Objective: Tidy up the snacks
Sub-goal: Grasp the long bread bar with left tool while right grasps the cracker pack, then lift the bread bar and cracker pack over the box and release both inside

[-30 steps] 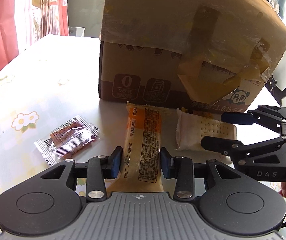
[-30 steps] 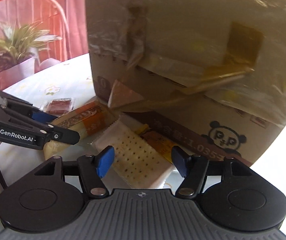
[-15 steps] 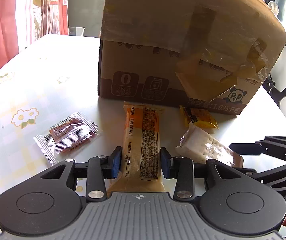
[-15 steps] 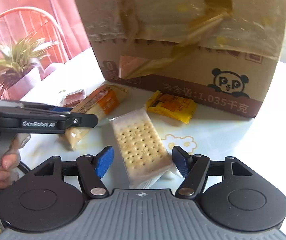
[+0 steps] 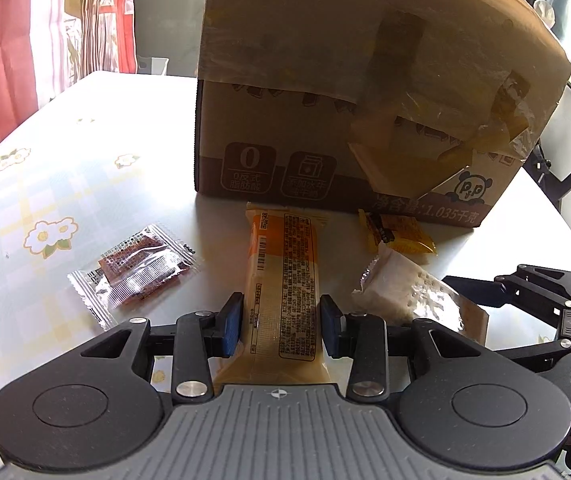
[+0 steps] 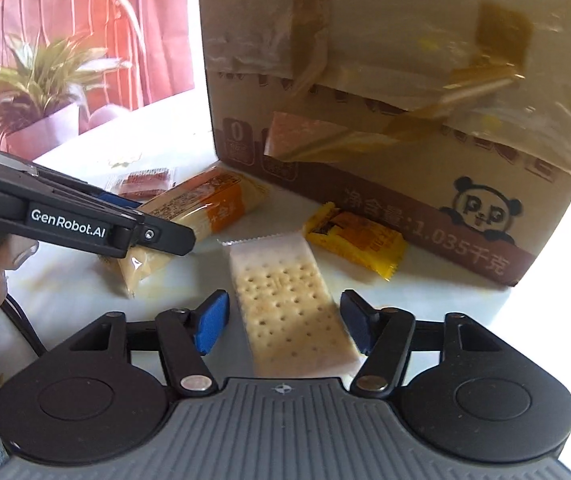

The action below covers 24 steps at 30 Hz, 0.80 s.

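Gripping the long orange snack bar (image 5: 281, 280), the left hand-held gripper (image 5: 281, 322) is pinching it on the desk (image 5: 45, 184); the right hand-held gripper (image 6: 283, 322) is closing around the cracker pack (image 6: 289, 304). Two packets are lying untouched beside the box (image 6: 385, 80), so sorting is barely starting.

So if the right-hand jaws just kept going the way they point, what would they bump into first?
Probably the cracker packet, already lying between the closing jaws of the right gripper. Beyond it lie the yellow snack and cardboard box; depth is unclear.
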Each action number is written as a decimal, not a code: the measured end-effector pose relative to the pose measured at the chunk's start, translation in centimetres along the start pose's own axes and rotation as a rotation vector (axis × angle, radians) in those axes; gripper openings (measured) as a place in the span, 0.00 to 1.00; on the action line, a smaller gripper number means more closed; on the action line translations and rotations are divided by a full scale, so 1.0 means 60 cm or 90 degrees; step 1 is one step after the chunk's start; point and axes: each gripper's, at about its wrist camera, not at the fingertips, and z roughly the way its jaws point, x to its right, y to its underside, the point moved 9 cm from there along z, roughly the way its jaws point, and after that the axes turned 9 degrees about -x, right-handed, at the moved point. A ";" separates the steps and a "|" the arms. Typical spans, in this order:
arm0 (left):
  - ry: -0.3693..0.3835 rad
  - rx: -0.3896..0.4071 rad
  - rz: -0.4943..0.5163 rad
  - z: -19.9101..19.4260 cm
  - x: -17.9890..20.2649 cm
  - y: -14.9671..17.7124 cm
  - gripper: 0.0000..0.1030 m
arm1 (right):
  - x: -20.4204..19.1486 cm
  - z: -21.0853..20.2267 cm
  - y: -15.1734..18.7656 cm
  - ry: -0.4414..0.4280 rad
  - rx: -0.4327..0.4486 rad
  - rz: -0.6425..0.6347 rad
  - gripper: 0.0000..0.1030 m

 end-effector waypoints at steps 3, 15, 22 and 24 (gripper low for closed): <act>-0.002 0.000 0.002 0.001 0.000 0.000 0.40 | 0.009 -0.010 0.012 0.009 0.014 0.016 0.54; -0.012 0.003 0.015 0.003 0.003 0.001 0.40 | 0.023 -0.011 0.009 0.024 0.027 0.035 0.53; -0.015 0.004 0.018 0.003 0.004 0.002 0.41 | 0.022 -0.010 0.009 0.028 0.029 0.035 0.54; -0.017 0.005 0.019 0.003 0.005 0.002 0.41 | 0.021 -0.008 0.008 0.034 0.029 0.032 0.54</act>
